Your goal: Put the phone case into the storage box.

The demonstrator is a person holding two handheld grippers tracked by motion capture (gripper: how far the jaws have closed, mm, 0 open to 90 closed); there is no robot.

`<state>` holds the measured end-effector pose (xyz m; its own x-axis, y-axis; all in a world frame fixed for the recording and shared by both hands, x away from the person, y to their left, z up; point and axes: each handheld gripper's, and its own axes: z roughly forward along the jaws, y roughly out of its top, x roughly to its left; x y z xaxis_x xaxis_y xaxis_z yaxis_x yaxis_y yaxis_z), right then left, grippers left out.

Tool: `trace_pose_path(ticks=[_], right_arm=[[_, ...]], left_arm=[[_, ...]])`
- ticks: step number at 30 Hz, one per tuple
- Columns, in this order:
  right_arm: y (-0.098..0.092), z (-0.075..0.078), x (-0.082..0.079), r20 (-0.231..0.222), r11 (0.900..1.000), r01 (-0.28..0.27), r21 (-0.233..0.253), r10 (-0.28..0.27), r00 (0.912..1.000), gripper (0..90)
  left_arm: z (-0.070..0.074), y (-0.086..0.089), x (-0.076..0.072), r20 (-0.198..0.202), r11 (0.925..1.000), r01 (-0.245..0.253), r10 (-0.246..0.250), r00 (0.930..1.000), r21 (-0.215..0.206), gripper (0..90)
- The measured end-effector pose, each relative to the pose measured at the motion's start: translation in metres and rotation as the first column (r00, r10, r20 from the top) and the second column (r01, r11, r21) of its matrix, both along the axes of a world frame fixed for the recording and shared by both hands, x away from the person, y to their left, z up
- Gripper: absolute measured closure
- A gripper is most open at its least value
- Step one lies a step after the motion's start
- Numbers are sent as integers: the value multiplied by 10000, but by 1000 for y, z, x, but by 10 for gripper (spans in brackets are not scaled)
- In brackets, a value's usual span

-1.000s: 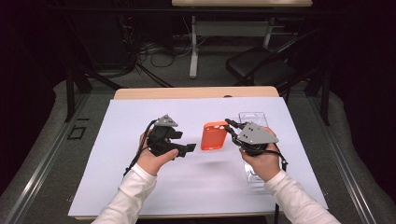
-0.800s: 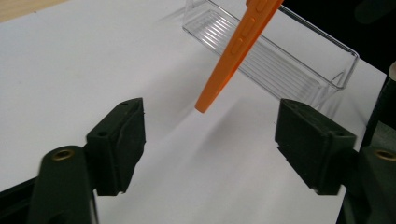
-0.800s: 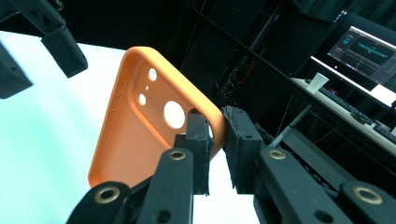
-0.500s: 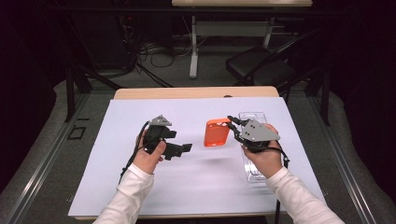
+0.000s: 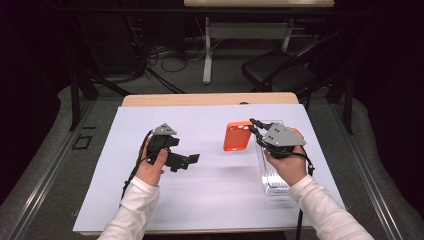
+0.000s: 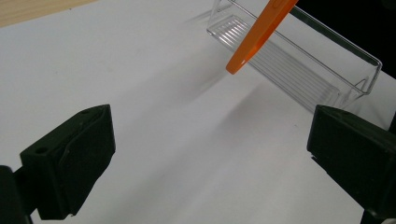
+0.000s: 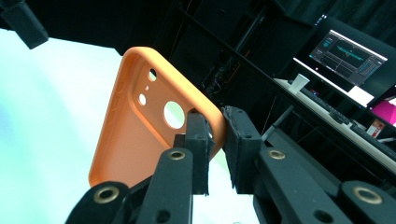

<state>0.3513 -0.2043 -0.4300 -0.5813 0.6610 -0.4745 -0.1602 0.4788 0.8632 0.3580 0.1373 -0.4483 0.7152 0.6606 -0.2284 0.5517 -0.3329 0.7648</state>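
An orange phone case (image 5: 237, 135) hangs above the white table cover, pinched at one edge by my right gripper (image 5: 254, 128). In the right gripper view the case (image 7: 149, 121) shows its camera cut-outs, and the jaws of that gripper (image 7: 215, 135) are shut on its rim. A clear plastic tray (image 5: 272, 172) lies under the right hand; in the left gripper view this tray (image 6: 299, 70) sits behind the case's lower corner (image 6: 254, 35). My left gripper (image 5: 192, 160) is open over bare cover, left of the case, with nothing between its jaws.
The white cover (image 5: 200, 195) spans most of the wooden table (image 5: 200, 99). Beyond the table stand a dark chair (image 5: 280, 75) and desk legs with cables on the floor. A monitor (image 7: 348, 53) glows on a desk in the right gripper view.
The left gripper has let go of the case, opened and drawn back to the left. The right gripper keeps hold of the case and has lifted it slightly toward the tray.
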Motion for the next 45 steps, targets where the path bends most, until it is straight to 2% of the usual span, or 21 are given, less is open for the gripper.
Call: trace_pose_path(ticks=[3,8,15,18,22,36,45], right_arm=[[-3,3,3,39,10000,64,65,-64,10000,806],[-9,10,9,200,9998,199,14,-200,9996,806],[-21,20,20,324,9983,526,-238,-518,9981,806],[-26,23,23,353,9975,685,-196,-678,9971,806],[-32,26,27,407,9960,810,-376,-795,9960,805],[-53,31,37,533,9886,1348,-670,-1314,9899,805],[-65,26,45,460,9839,1571,-850,-1536,9871,805]], left_arm=[[-1,1,0,21,10000,-16,16,10000,-16,12],[-1,3,-1,101,9997,26,-29,9999,230,12],[2,5,-4,59,10000,-17,17,10000,42,12],[3,7,-6,199,9991,293,-299,9994,299,5],[3,7,-8,236,9985,432,-439,9988,329,4],[3,8,-8,237,9988,458,-462,9987,193,5],[4,12,-8,260,9983,568,-570,9980,92,5]])
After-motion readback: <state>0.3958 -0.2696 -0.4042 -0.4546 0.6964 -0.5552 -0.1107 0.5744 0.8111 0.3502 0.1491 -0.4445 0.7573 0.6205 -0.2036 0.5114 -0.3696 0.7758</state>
